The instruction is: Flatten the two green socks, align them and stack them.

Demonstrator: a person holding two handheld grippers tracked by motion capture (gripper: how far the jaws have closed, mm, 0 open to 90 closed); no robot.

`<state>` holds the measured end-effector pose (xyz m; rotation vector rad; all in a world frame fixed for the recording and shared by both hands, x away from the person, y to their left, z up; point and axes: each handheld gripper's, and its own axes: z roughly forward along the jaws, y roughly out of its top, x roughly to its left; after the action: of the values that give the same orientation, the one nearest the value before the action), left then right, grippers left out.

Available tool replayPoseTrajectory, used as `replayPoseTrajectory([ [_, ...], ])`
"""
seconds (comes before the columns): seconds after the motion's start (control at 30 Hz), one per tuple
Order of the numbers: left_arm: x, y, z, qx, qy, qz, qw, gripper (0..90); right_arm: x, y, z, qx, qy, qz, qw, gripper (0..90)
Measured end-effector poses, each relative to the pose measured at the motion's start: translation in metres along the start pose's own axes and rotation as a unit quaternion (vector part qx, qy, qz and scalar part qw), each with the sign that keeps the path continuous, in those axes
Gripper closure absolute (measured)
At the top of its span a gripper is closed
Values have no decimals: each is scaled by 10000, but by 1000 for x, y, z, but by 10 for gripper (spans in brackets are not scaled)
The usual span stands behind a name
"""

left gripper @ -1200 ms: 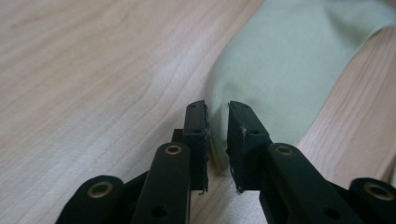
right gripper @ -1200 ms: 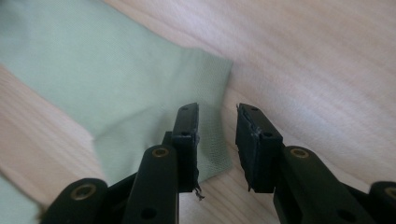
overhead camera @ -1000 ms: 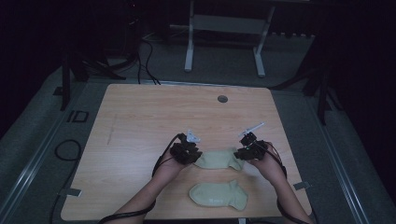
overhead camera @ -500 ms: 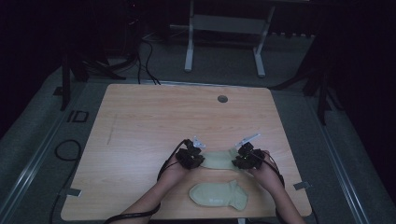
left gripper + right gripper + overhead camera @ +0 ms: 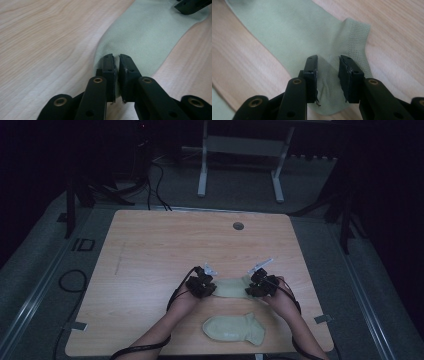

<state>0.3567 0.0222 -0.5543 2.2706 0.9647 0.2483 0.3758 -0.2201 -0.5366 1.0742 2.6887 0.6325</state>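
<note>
high view: the pale green cotton sock [image 5: 231,287] lies flat just beyond its matching second sock [image 5: 233,328]. left gripper [image 5: 116,62] pinches its toe nearly closed; right gripper [image 5: 327,65] straddles the cuff end, jaws narrowly apart. i'd close right firmly before lifting, keeping the fabric taut.

We see a wooden desk [image 5: 165,250] with a light brown top. Near its far edge sits a small round grey hole [image 5: 238,226]. The desk stands on a grey floor [image 5: 45,270]. A black cable [image 5: 70,281] makes a loop on the floor by the left side of the desk. More black cables [image 5: 157,180] lie on the floor past the far left corner. Behind the desk we see the pale legs of a metal frame [image 5: 240,165]. Dark stands [image 5: 70,200] rise at both sides. The room around is very dark.
</note>
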Motion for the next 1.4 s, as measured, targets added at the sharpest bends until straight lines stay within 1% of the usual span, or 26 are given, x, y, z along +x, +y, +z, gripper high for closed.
replayPoseTrajectory([
  [0.1, 2, -1, -1, 0, 2, -23, 10000, 830, 0, 3, 2, -15, 5, 7, 10000, 682],
  [0.23, 1, 0, 0, 3, 36, -13, 10000, 830, 0, 5, 2, 16, 17, -32, 10000, 675],
  [0.27, 1, 0, 0, -8, 13, -18, 10000, 828, 0, 5, 2, 21, 27, -40, 10000, 669],
  [0.33, 1, 0, 0, -13, -4, -36, 10000, 805, -1, 5, 2, -7, 94, 6, 10000, 630],
  [0.4, 1, 1, 0, -11, -32, -56, 10000, 789, -1, 4, 3, -48, 121, 24, 9999, 619],
  [0.47, 0, 2, -2, -5, -104, -48, 9999, 748, 0, 4, 2, -43, 123, 4, 9999, 613],
  [0.57, -3, 4, -10, -155, -241, -32, 9996, 658, 2, 5, -2, -105, 161, -22, 9998, 598],
  [0.6, -5, 5, -14, -169, -245, 6, 9996, 630, 3, 5, -5, -148, 182, 4, 9997, 591],
  [0.67, -10, 6, -20, -162, -250, 122, 9995, 576, 5, 5, -13, -224, 179, -41, 9996, 569],
  [0.7, -12, 6, -23, -185, -255, 140, 9994, 554, 6, 5, -16, -247, 168, -49, 9995, 568],
  [0.8, -17, 5, -33, -259, -297, 122, 9991, 530, 10, 2, -28, -377, 174, -105, 9991, 559],
  [0.87, -21, 2, -38, -271, -341, 89, 9990, 519, 12, 0, -34, -413, 160, -109, 9990, 555],
  [0.93, -25, -1, -42, -270, -349, 130, 9989, 510, 15, -5, -41, -458, 159, -117, 9988, 556],
  [0.97, -27, -3, -44, -281, -339, 134, 9989, 495, 16, -6, -43, -461, 155, -117, 9987, 556],
  [1.07, -31, -12, -51, -307, -406, 97, 9987, 495, 19, -15, -49, -498, 182, -136, 9985, 562],
  [1.1, -33, -14, -53, -331, -410, 81, 9986, 495, 20, -18, -52, -507, 196, -104, 9985, 566],
  [1.17, -36, -19, -58, -283, -426, 7, 9987, 495, 21, -25, -55, -511, 234, -56, 9984, 569],
  [1.23, -39, -24, -61, -244, -490, -56, 9985, 495, 24, -30, -57, -491, 218, -32, 9986, 575],
  [1.27, -41, -26, -63, -209, -477, -39, 9986, 495, 24, -34, -59, -469, 223, -48, 9986, 579],
  [1.3, -44, -29, -65, -139, -427, 63, 9990, 495, 25, -37, -59, -444, 205, -39, 9988, 586],
  [1.33, -46, -32, -66, -140, -435, 98, 9989, 494, 27, -40, -60, -392, 209, -30, 9990, 592],
  [1.4, -49, -36, -68, -97, -477, 104, 9988, 478, 30, -45, -60, -345, 249, -47, 9991, 592],
])
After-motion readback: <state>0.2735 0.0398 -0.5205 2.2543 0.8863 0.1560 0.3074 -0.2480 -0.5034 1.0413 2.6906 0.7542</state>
